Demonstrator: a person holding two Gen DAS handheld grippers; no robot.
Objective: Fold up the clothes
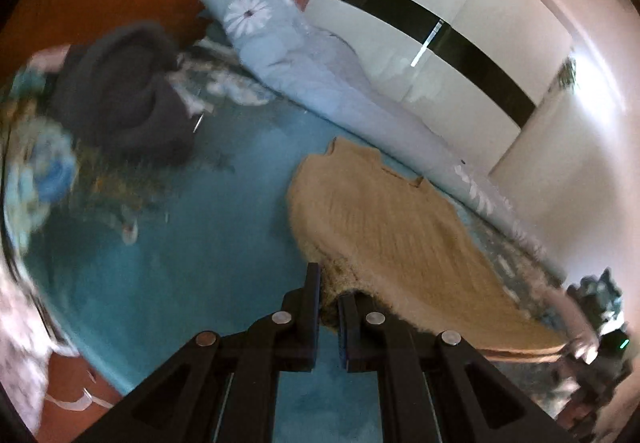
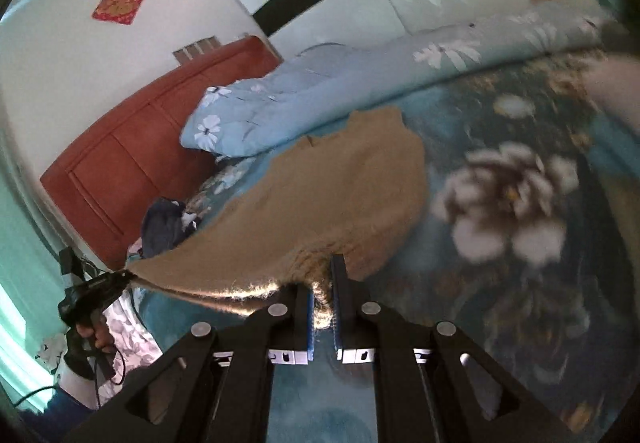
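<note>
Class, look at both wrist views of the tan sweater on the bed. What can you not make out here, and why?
- Tan sweater: sleeves not distinguishable in either view; its edge is bunched inside the left gripper and right gripper.
- Dark garment: type unclear, crumpled and motion-blurred in the left view.
- Bedspread pattern: smeared by motion blur in the right view.
- Person's hand: body cut off by the frame edge.

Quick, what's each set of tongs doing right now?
Left tongs: closed on the hem of the tan sweater.
Right tongs: closed on the same sweater's hem.
</note>
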